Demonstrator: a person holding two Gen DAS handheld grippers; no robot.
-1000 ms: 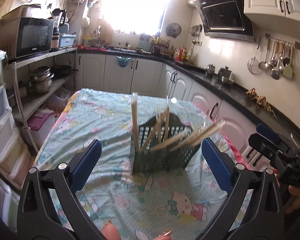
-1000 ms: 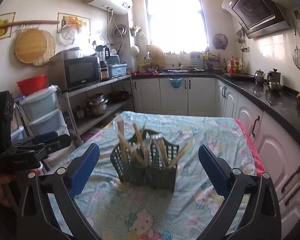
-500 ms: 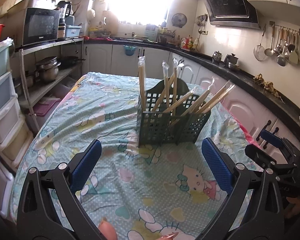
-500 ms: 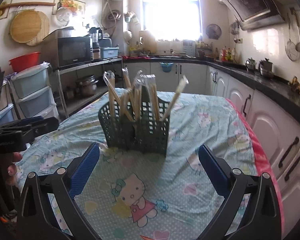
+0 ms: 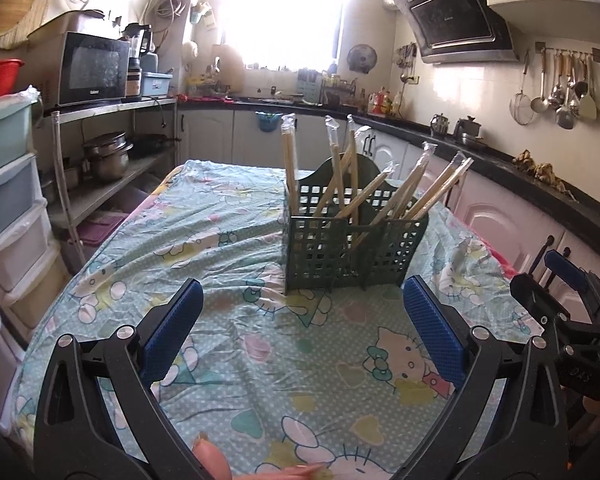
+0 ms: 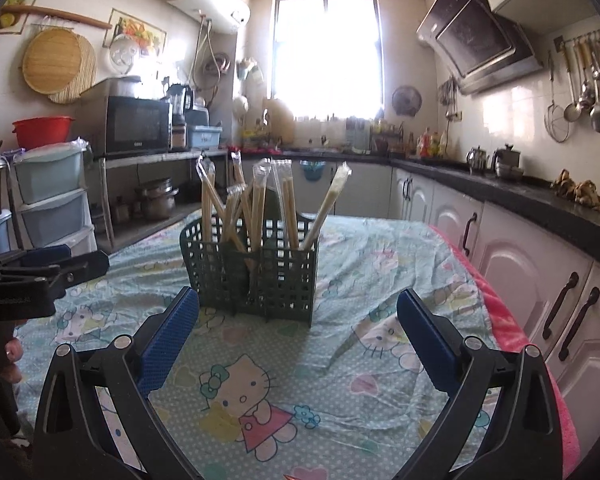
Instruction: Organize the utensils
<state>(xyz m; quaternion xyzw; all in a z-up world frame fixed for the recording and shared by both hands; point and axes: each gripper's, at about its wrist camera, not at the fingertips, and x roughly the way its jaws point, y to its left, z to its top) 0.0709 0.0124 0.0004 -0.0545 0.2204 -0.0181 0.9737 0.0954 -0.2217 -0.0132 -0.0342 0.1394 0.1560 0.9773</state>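
Both hand-held grippers (image 5: 302, 322) (image 6: 298, 326) level, wide apart, nr basket (image 5: 350, 240)

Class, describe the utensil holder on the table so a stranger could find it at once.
Find the table with the cartoon-cat cloth. Near its middle stands the dark green basket of grid plastic. It alone holds wrapped chopsticks, upright and leaning.

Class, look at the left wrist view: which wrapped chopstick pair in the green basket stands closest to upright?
The leftmost wrapped pair, at the green basket's left corner. It rises almost straight up, while the other pairs all lean rightward, the right-hand ones most steeply.
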